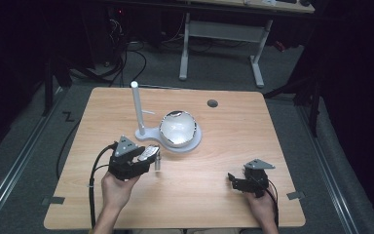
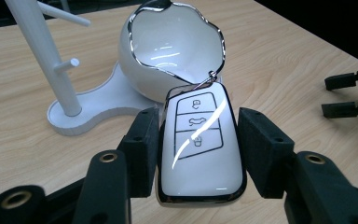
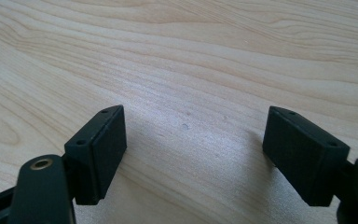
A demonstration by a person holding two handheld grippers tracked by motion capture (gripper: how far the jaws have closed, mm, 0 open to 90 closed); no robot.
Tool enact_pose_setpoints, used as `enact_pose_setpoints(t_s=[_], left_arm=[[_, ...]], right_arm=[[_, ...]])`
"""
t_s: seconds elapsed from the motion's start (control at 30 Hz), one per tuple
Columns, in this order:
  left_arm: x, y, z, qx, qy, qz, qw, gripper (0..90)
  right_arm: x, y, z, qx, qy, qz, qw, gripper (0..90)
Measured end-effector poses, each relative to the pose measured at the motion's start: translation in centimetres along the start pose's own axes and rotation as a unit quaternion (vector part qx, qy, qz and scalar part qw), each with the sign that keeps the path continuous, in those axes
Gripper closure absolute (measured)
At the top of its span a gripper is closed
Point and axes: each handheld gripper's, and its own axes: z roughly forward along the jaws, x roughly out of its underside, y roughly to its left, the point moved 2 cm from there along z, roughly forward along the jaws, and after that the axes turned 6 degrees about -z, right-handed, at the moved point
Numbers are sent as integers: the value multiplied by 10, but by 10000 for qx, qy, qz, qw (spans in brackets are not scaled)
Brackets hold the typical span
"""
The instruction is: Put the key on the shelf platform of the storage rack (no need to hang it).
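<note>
The left gripper [image 2: 199,140] was clamped on a white car key fob [image 2: 200,149], its two black pads pressing the fob's long sides. In the left gripper view the fob faced up with three outlined buttons and a chrome edge, and a small metal ring [image 2: 208,79] showed at its far end. In the high view the left gripper [image 1: 148,157] held the fob [image 1: 147,153] clear of the desk [image 1: 233,126], left of centre and just short of a white stand's base, with something small and silvery [image 1: 158,162] hanging below the fob's end. The stand [image 1: 141,131] had a flat rounded base, an upright white post [image 1: 137,105] with short side pegs, and a glossy white bowl [image 1: 177,128] shaped like a broken eggshell with a chrome rim, its opening turned toward the person. In the left gripper view the bowl [image 2: 168,46] sat just beyond the fob and the post [image 2: 44,56] rose to its left. The right gripper [image 1: 234,180] rested low at the desk's near right side, well apart from the stand and from the other gripper, held by the person's right hand [image 1: 263,204]. In the right gripper view its jaws stood wide apart with bare wood grain [image 3: 191,70] between them, and its pads [image 3: 105,144] touched nothing.
</note>
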Motion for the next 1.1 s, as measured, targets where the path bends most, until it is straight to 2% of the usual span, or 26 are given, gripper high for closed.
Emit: enact_pose_setpoints(t_s=[0.27,0.5,0.73,1.1], left_arm=[[-18,-10,1,142,-34,-28,9999,505],[-40,-25,10,269,-52,5,9996,505],[-52,-31,23,331,-53,-105,9994,505],[-67,-39,38,369,-19,-100,9993,505]], right_arm=[[0,0,0,1,2,-1,10000,219],[0,0,0,2,1,-1,10000,219],[0,0,0,1,1,-1,10000,219],[0,0,0,2,1,-3,10000,219]])
